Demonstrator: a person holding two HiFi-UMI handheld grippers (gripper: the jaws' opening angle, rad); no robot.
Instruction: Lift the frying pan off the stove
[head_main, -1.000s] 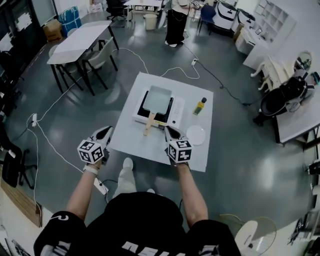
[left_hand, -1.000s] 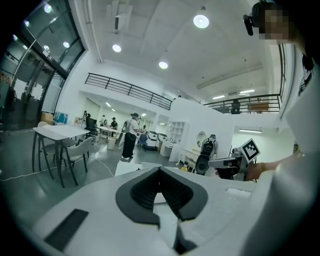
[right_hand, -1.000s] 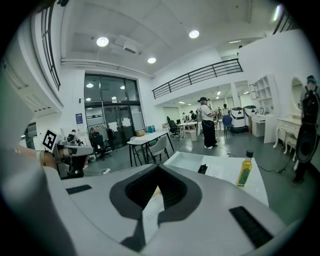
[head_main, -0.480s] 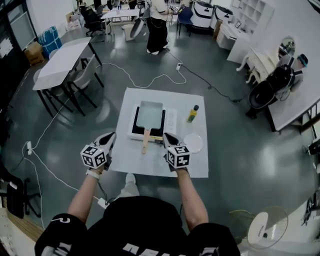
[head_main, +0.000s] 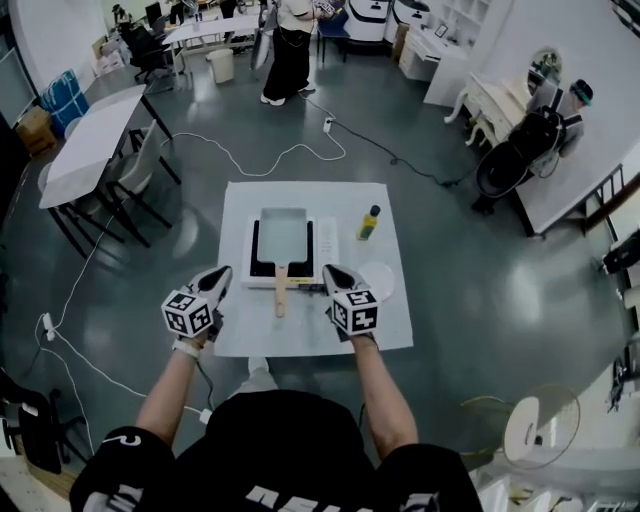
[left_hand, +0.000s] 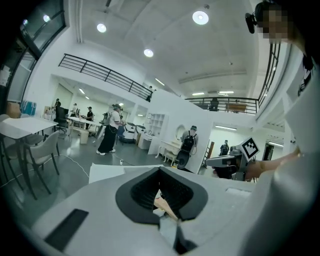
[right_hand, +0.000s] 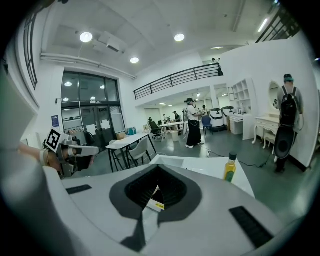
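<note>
Lying apart, ahead of right tool (head_main: 332, 273), frying pan (head_main: 283, 228)

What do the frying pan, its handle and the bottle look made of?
Frying pan: probably coated metal; flat matte grey, no shine.
Handle: likely wood; pale tan, unpainted look.
Bottle: clear plastic or glass, can't tell which; yellow liquid shows through, dark cap.

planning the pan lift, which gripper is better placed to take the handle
Probably left. The left gripper points at the pan's wooden handle; the right gripper points at the stove front. Both are shut, about equally far.
</note>
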